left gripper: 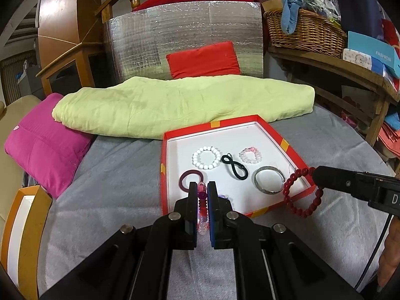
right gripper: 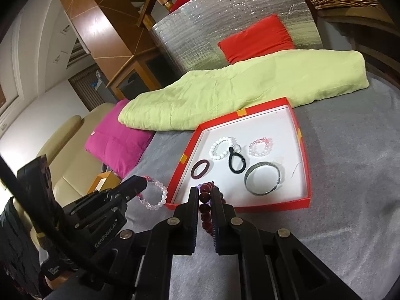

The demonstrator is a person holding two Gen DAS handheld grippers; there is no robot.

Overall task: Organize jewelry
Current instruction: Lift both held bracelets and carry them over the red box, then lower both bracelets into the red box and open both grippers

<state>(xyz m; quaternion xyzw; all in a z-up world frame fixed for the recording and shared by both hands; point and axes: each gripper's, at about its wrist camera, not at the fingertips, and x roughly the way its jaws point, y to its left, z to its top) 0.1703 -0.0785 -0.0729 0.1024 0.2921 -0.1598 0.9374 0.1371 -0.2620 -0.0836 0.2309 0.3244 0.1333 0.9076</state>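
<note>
A red box lid (left gripper: 285, 145) (right gripper: 303, 150) with a white inside lies on the grey bed cover. In it lie a white bead bracelet (left gripper: 206, 158) (right gripper: 221, 148), a pale pink bead bracelet (left gripper: 249, 155) (right gripper: 260, 147), a black hair tie (left gripper: 235, 166) (right gripper: 236, 161), a silver bangle (left gripper: 269, 180) (right gripper: 263, 178) and a dark maroon ring (left gripper: 190, 180) (right gripper: 200, 168). My left gripper (left gripper: 202, 187) (right gripper: 143, 182) is shut on a pink and clear bead bracelet (left gripper: 202, 205) (right gripper: 156, 196) at the lid's near left edge. My right gripper (right gripper: 205, 191) (left gripper: 313, 171) is shut on a dark red bead bracelet (right gripper: 205, 210) (left gripper: 300, 192), which hangs over the lid's near right corner.
A folded light green blanket (left gripper: 180, 105) lies just behind the lid, with a magenta cushion (left gripper: 47, 140) to its left. A silver foil panel (left gripper: 185, 42) with a red cushion (left gripper: 203, 58) stands behind. A wicker basket (left gripper: 305, 30) sits on a wooden shelf at the right.
</note>
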